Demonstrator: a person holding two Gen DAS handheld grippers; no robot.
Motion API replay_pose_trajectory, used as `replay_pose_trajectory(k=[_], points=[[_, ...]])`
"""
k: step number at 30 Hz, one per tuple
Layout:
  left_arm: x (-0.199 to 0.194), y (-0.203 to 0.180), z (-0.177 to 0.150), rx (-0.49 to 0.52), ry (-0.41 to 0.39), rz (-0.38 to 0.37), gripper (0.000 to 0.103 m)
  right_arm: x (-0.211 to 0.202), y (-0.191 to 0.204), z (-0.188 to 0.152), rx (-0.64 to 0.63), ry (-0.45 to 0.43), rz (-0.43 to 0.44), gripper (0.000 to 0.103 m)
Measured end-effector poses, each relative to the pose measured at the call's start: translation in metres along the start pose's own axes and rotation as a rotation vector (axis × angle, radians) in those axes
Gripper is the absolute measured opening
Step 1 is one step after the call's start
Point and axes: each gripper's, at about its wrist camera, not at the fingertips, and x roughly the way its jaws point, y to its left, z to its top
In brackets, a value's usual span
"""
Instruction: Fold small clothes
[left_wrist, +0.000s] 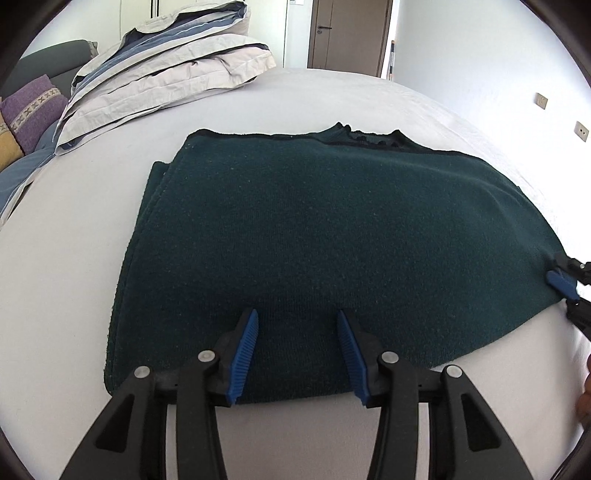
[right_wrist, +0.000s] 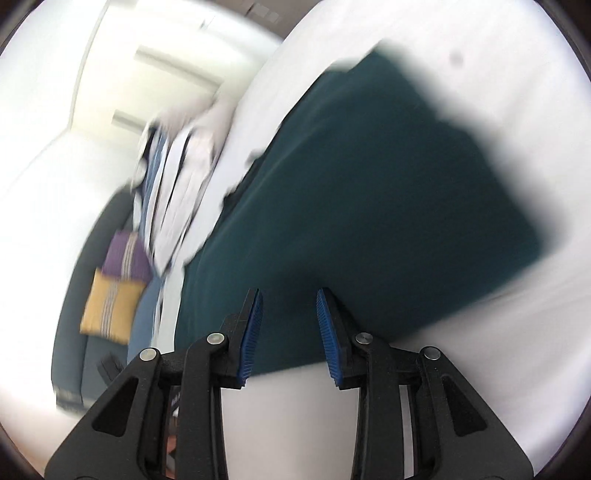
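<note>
A dark green knitted garment (left_wrist: 314, 236) lies folded flat on the white bed (left_wrist: 74, 258), its neckline at the far edge. My left gripper (left_wrist: 297, 314) is open and empty, its blue pads over the garment's near edge. My right gripper (right_wrist: 290, 295) is open and empty over a near corner of the same garment (right_wrist: 369, 184); that view is blurred by motion. The right gripper also shows at the right edge of the left wrist view (left_wrist: 565, 284), at the garment's right side.
A stack of folded striped bedding (left_wrist: 166, 66) lies at the bed's far left. A grey sofa with purple (left_wrist: 31, 107) and yellow cushions stands beyond the left edge. A brown door (left_wrist: 347, 33) and white wall are behind the bed.
</note>
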Motion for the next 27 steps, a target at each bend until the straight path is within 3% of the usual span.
replay_pose_trajectory(k=[4, 7, 9, 18, 27], points=[[0.002, 0.002, 0.001, -0.004, 0.001, -0.007, 0.049, -0.067, -0.055, 0.034, 0.105, -0.131, -0.013, 0.029], [0.002, 0.000, 0.000, 0.000, 0.000, -0.002, 0.049, -0.103, -0.074, 0.042, 0.137, -0.219, -0.074, 0.035], [0.002, 0.000, -0.001, 0.001, -0.001, -0.001, 0.049, -0.119, -0.083, 0.043, 0.151, -0.245, -0.064, 0.037], [0.001, 0.002, -0.002, -0.012, -0.005, -0.016, 0.049, -0.113, -0.067, 0.033, 0.081, -0.181, -0.085, 0.052], [0.001, 0.003, -0.002, -0.020, -0.005, -0.026, 0.049, -0.102, -0.062, 0.036, 0.066, -0.152, -0.096, 0.052]])
